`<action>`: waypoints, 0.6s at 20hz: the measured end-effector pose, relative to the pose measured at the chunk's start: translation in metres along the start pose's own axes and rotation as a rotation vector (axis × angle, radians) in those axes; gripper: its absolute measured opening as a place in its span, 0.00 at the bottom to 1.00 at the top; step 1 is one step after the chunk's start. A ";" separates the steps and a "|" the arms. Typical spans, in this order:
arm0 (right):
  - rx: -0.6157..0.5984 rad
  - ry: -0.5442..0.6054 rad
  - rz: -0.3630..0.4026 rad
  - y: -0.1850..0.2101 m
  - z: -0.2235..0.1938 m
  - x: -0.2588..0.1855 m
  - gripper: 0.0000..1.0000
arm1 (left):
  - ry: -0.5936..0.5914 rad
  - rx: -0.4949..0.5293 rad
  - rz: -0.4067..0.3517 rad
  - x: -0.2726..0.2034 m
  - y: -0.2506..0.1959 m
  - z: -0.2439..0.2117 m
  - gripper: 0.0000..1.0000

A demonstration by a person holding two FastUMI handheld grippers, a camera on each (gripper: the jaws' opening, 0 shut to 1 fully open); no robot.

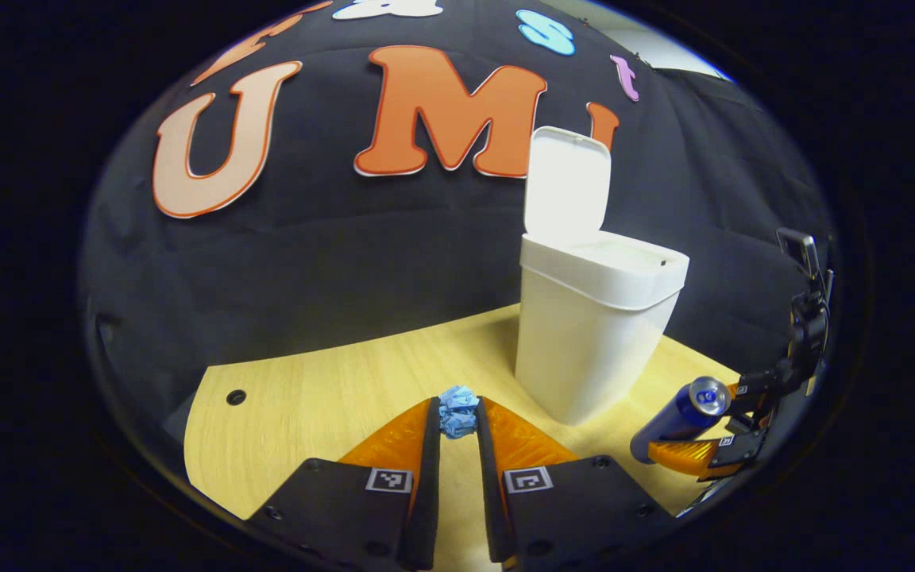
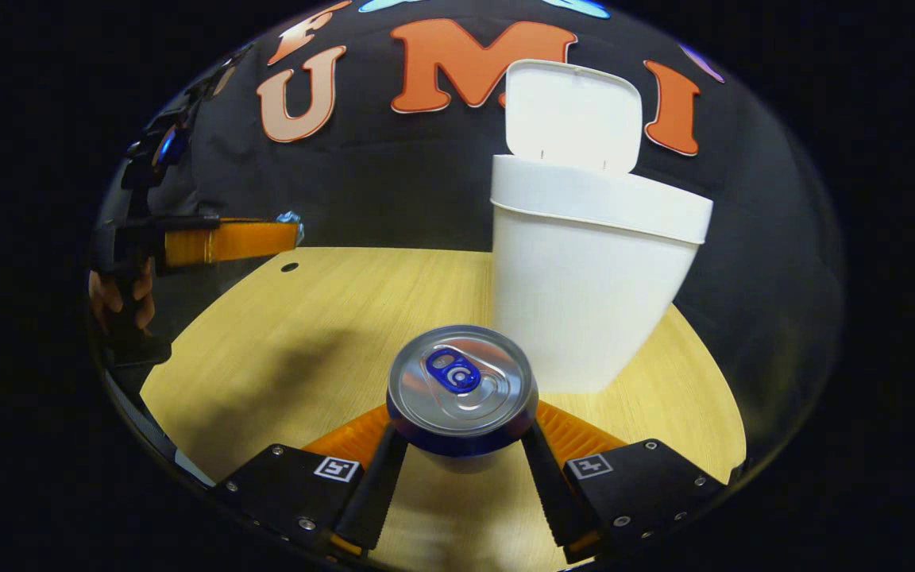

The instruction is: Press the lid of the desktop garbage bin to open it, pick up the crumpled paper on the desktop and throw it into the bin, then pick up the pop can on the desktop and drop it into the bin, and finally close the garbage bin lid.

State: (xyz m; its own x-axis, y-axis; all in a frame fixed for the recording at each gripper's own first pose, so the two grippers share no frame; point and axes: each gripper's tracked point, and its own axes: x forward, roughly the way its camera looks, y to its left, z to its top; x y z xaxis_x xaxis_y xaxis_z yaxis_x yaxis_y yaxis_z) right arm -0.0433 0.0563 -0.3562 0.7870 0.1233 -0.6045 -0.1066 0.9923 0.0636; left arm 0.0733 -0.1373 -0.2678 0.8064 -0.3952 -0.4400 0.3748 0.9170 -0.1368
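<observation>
1. The tabletop (image 1: 306, 397) fills the lower half of both views, pale wood with a small hole near its far left edge.
2. The garbage bin (image 1: 584, 334) stands on it at centre right of your left gripper view, its lid (image 1: 567, 183) tipped up and open.
3. Your right gripper (image 2: 461, 445) has its jaws pinching the pop can (image 2: 461, 385) at bottom centre of the right gripper view, top end toward the camera, the bin just behind it.
4. Your left gripper (image 1: 457, 425) has its jaws pinching the crumpled paper (image 1: 458, 411) at bottom centre of the left gripper view, left of the bin.
</observation>
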 end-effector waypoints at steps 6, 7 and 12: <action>0.028 -0.021 -0.034 -0.026 0.001 -0.016 0.80 | -0.072 -0.035 -0.080 0.019 -0.036 0.060 0.28; 0.027 -0.024 -0.039 -0.030 0.002 -0.019 0.80 | -0.083 -0.038 -0.091 0.022 -0.043 0.069 0.28; 0.057 -0.025 -0.072 -0.050 -0.002 -0.030 0.80 | -0.116 -0.033 -0.151 0.036 -0.075 0.107 0.28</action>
State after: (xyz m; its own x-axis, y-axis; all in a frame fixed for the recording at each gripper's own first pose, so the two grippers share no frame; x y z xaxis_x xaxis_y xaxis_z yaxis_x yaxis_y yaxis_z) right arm -0.0625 0.0030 -0.3432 0.8065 0.0515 -0.5890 -0.0155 0.9977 0.0661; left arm 0.1230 -0.2258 -0.1784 0.7903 -0.5301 -0.3073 0.4815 0.8475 -0.2236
